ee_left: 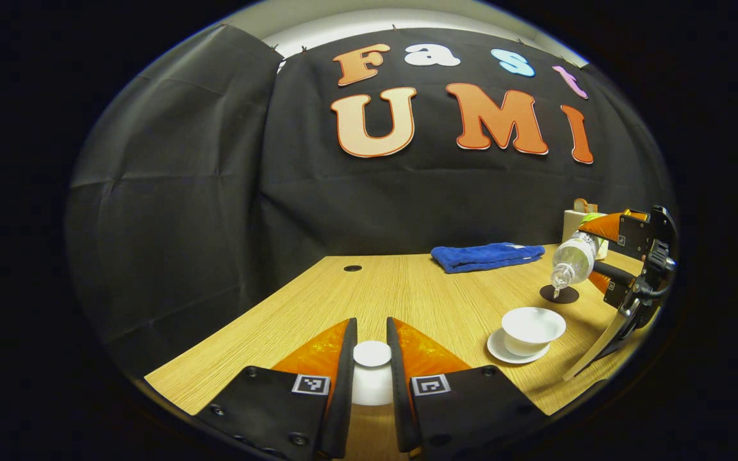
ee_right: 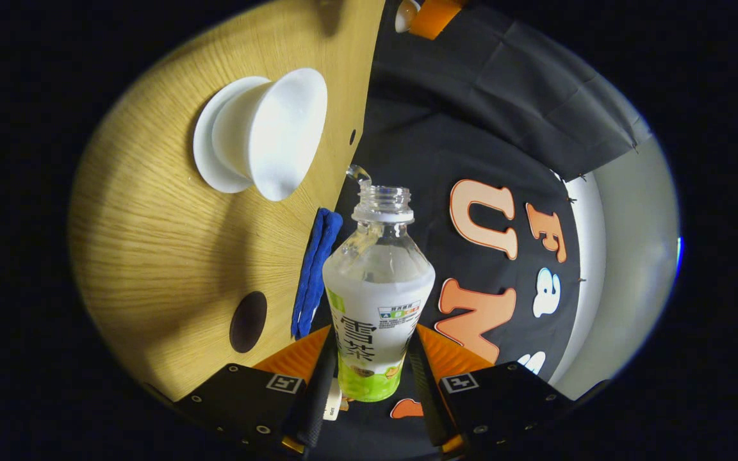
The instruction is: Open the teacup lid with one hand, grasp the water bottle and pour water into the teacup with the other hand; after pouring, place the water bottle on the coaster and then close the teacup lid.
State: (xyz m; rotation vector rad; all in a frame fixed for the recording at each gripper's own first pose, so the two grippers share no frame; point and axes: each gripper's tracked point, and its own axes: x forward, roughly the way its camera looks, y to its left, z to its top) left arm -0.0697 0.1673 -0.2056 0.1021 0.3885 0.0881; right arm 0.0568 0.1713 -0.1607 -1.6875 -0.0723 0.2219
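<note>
Wood-grain table (ee_left: 407,288): carrying the teacup, its saucer, a dark round coaster (ee_left: 559,294) and a folded blue towel (ee_left: 487,255) near the back wall.
Left gripper (ee_left: 371,358): holding the white teacup lid (ee_left: 371,353) between both fingers, narrow, raised off the table and well apart from the cup.
Right gripper (ee_right: 372,374): clamping the water bottle (ee_right: 377,294) on its labelled lower body, both fingers pressing its sides.
Bottle: tilting steeply, uncapped mouth pointing down, with water showing at the lip in the right gripper view.
Teacup (ee_left: 532,330): sitting open on its saucer (ee_left: 516,354), upright, below and a little to the side of the bottle mouth in the left gripper view.
Step in hand: pouring, as I judge it; the cup's fill level cannot be made out.
Doing it well: the mouth seems to be hanging nearer the coaster than the cup's centre, so I would be bringing it squarely over the bowl before tipping further.
Flow: keeping the tilt gentle, since an open-necked bottle can be gulping and splashing past a shallow rim.
Grip: holding firm without squeezing, because the thin plastic looks likely to be buckling and spurting.
Lid hand: keeping it clear of the stream and level, ready for closing.
</note>
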